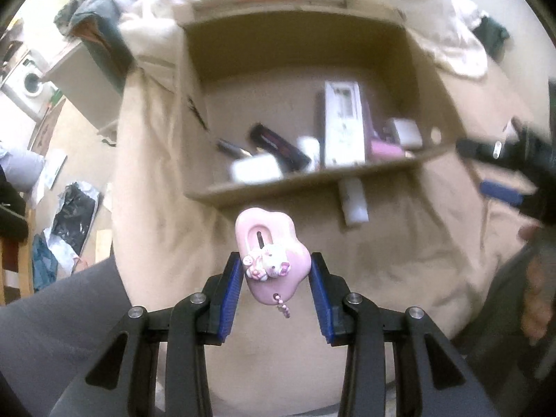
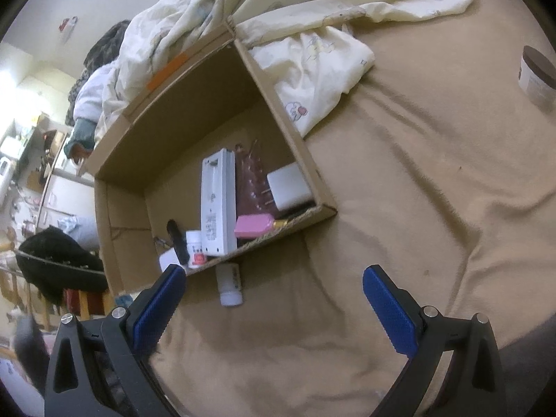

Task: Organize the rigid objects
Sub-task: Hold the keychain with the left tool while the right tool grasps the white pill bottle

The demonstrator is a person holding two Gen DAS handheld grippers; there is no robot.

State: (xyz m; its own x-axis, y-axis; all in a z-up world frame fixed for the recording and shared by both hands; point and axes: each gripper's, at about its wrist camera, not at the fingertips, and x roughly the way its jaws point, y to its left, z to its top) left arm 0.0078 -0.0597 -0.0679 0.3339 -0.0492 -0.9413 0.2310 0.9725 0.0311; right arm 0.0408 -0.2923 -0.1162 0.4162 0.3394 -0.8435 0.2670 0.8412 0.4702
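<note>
My left gripper (image 1: 275, 271) is shut on a pink cloud-shaped case (image 1: 269, 243) with a small cat charm and a bead chain, held in the air above the tan blanket. Beyond it stands an open cardboard box (image 1: 278, 182) (image 2: 288, 128) holding a tall white package (image 2: 217, 205), a pink bottle (image 2: 253, 226), a white charger (image 2: 288, 187), a small white bottle (image 2: 196, 248) and a black item (image 2: 177, 239). A white tube (image 2: 229, 285) (image 1: 352, 201) lies on the blanket just outside the box's near wall. My right gripper (image 2: 274, 299) (image 1: 476, 166) hangs open over the blanket, nothing between its fingers.
A rumpled cream quilt (image 2: 312, 34) lies behind and beside the box. A brown-lidded jar (image 2: 537, 73) stands on the blanket at far right. The bed's left edge drops to a cluttered floor (image 1: 69, 215) with chairs and bags.
</note>
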